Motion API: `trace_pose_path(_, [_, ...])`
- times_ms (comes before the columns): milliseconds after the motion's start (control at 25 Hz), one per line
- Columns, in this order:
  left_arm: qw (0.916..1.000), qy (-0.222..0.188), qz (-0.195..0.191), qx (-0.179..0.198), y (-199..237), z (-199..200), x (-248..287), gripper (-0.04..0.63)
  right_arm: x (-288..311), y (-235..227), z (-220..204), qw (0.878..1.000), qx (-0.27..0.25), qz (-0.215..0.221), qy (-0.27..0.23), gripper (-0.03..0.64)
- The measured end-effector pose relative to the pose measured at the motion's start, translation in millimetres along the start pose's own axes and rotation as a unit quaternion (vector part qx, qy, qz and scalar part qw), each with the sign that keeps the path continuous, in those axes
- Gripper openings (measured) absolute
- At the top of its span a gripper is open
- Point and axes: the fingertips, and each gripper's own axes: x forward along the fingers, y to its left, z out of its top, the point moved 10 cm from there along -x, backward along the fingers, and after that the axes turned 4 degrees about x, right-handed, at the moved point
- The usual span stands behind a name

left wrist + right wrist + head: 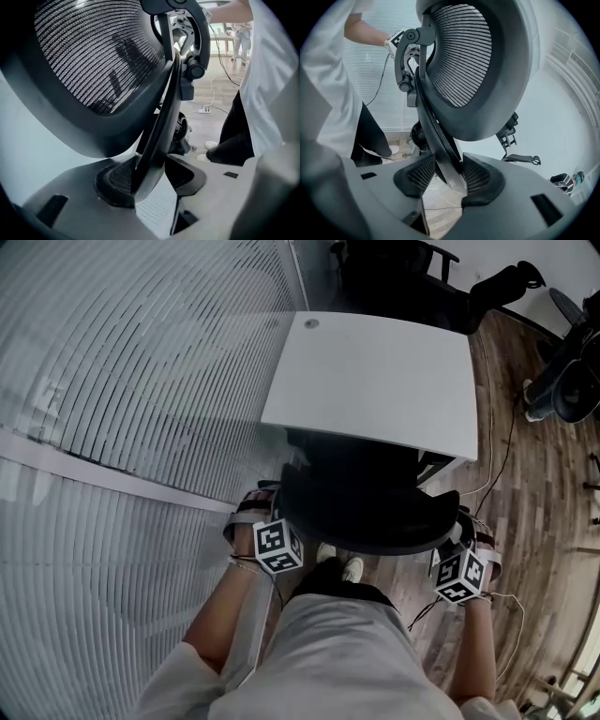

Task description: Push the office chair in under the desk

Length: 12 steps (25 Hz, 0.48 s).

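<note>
Left tongs [149, 182], right tongs [449, 176] on chair [367, 507]

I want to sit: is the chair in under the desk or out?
Partly in. The chair goes under the desk edge; its backrest sticks out.

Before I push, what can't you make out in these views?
- Chair wheels and seat: head view, hidden under backrest and desk.
- Space beneath the desk and its legs: head view, covered by the desktop.
- Tips of left gripper and right gripper: head view, behind the backrest's edges; gripper views show both clamped on it.
</note>
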Motion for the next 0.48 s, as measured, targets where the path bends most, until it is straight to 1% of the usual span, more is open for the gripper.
trace_pose_path(480, [1.0,0.002,0.004,0.004,24.3,3.3,20.1,0.202,19.3,-22.6,5.5,1.0,0.003,-0.002,0.001,0.191])
